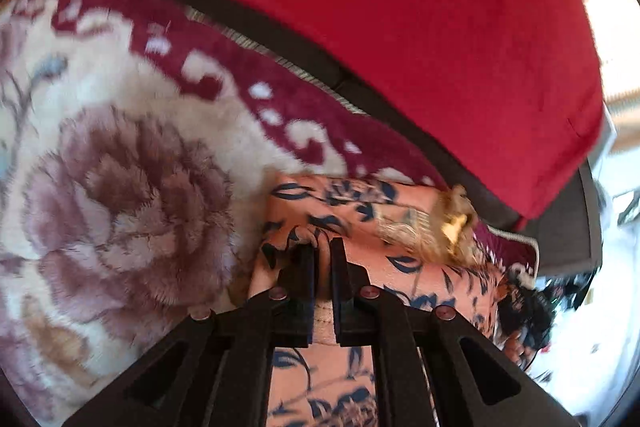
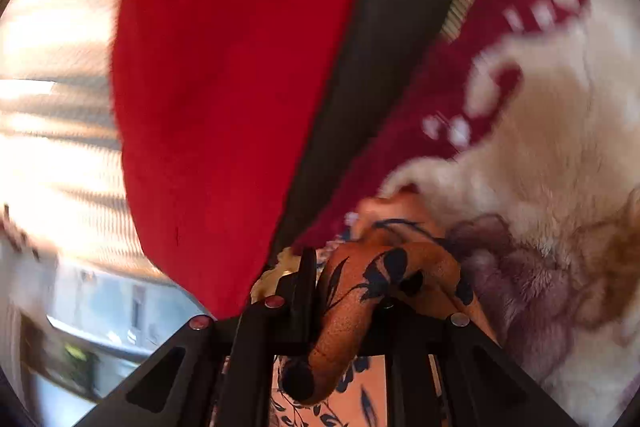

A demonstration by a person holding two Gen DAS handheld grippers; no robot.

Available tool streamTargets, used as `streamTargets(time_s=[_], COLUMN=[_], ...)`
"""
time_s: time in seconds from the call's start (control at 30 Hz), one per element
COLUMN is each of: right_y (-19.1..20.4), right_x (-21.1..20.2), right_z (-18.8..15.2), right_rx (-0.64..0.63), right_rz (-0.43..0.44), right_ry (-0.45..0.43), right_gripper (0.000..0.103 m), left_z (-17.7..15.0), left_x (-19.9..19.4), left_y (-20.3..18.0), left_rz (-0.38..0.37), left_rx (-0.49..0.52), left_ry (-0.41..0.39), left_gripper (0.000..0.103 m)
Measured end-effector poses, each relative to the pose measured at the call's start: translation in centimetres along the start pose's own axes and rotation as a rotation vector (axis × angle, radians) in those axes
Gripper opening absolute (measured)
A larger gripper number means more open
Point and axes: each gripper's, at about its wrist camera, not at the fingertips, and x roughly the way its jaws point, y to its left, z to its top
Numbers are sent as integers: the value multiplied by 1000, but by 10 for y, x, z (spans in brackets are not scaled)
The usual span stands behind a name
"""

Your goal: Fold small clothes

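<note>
A small peach garment with a dark blue leaf print (image 1: 400, 267) lies on a fluffy floral blanket (image 1: 120, 167). My left gripper (image 1: 323, 247) is shut on a pinched fold of the garment's edge. In the right wrist view the same garment (image 2: 360, 299) bunches over my right gripper (image 2: 320, 267), which is shut on it; the cloth hides the right finger. A yellowish fuzzy trim or tag (image 1: 452, 223) sits on the garment's far part.
A large red cushion (image 1: 400, 27) leans over a dark seat edge (image 1: 320, 63) just behind the blanket; it also fills the right wrist view (image 2: 220, 87). A bright floor and clutter (image 1: 580, 307) lie off to the right side.
</note>
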Motion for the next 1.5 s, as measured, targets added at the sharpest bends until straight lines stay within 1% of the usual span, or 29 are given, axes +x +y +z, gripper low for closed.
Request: streamTargets(time_s=[0.07,0.1,0.13,0.17,0.2,0.23,0.27,0.3,0.33,0.37,0.4,0.47,0.5,0.53,0.57,0.6,0.63,0.7,0.77,0.83,0.87,0.93,1.03,1.1,1.2,1.27,1.33,1.4,1.5], right_y=[-15,-19,-19,-18,-16,-14,-10,-4,1,6,14,29,42,49,54,60,64,67,71,77,82,86,96,99,103,104,105,104,99], right_x=[3,1,-1,-5,-13,-20,-28,-42,-51,-58,-64,-68,-65,-60,-55,-47,-35,-13,7,26,34,49,68,73,65,55,42,23,0], right_z=[2,3,3,2,1,0,-2,-6,-9,-13,-19,-34,-45,-55,-63,-73,-83,-98,-107,-108,-107,-94,-72,-55,-43,-42,-48,-58,-76], right_rx=[63,74,71,62,42,25,7,-26,-57,-92,-128,-217,-305,-368,-411,-459,-515,-582,-655,-735,-761,-764,-715,-656,-590,-569,-582,-596,-608], right_rz=[43,67,70,72,80,78,74,73,71,57,30,-38,-99,-145,-186,-227,-267,-325,-372,-412,-418,-419,-386,-350,-284,-244,-221,-207,-205], right_ry=[13,17,19,18,9,-4,-22,-70,-90,-94,-92,-74,-47,-17,12,43,79,135,165,172,171,169,130,83,-5,-30,-44,-38,-24], right_gripper=[16,17,19,23,41,79,92,95,95,95,94,88,74,65,63,59,55,51,48,48,48,48,48,48,48,48,48,48,48], left_z=[0,-2,-5,-7,-11,-16,-20,-27,-32,-42,-47,-62,-71,-84,-92,-98,-103,-102,-96,-88,-82,-67,-40,-24,-10,-9,-12,-23,-49], left_x=[1,-1,-8,-14,-24,-34,-44,-58,-67,-80,-84,-86,-83,-75,-68,-63,-56,-37,-17,0,5,8,12,10,-1,-18,-32,-42,-49], left_y=[9,13,15,15,15,16,17,21,23,25,23,12,6,-6,-13,-19,-25,-35,-43,-47,-49,-52,-55,-56,-55,-52,-49,-48,-44], left_rz=[-45,-66,-101,-121,-144,-156,-163,-185,-195,-181,-154,-70,-23,57,110,142,157,160,168,203,205,190,172,164,130,90,53,56,59], left_rx=[-39,-52,-57,-53,-45,-45,-52,-67,-76,-75,-53,66,125,214,270,315,350,378,407,427,428,415,363,322,245,202,185,183,212], left_ry=[-14,-24,-45,-65,-94,-132,-171,-234,-276,-319,-312,-250,-216,-160,-131,-113,-95,-33,30,56,55,39,-11,-53,-133,-210,-260,-266,-240], left_gripper=[7,7,8,9,13,29,42,66,71,71,71,70,70,70,70,66,60,54,50,49,49,49,49,49,49,49,49,49,49])
